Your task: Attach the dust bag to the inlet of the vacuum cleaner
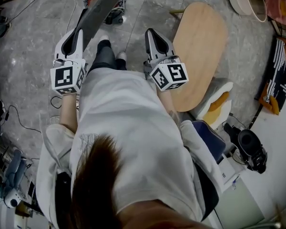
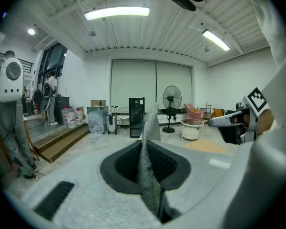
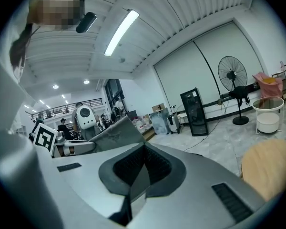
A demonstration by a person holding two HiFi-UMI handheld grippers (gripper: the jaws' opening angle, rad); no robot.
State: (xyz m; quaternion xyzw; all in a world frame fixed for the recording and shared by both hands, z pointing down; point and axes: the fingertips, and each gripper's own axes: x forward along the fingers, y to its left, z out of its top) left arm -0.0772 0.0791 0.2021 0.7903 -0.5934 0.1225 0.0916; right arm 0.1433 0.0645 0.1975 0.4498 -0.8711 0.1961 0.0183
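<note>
A flat grey dust bag (image 1: pixel 97 13) sticks forward out of my left gripper (image 1: pixel 79 36), which is shut on its near end. In the left gripper view the bag (image 2: pixel 151 128) stands on edge between the closed pads of that gripper (image 2: pixel 146 156). The red and black vacuum cleaner (image 1: pixel 115 4) sits on the floor ahead, partly hidden behind the bag. My right gripper (image 1: pixel 150 34) is level with the left one, shut and empty; its own view shows the jaws (image 3: pixel 143 149) closed on nothing, with the bag (image 3: pixel 117 132) to the left.
An oval wooden table (image 1: pixel 200 46) stands right of the right gripper. A pale basin (image 1: pixel 250 1) is at the back right. A standing fan (image 2: pixel 171 99), a black cabinet (image 2: pixel 136 109) and another person (image 2: pixel 9 123) are farther off. Cables trail on the floor (image 1: pixel 24 123).
</note>
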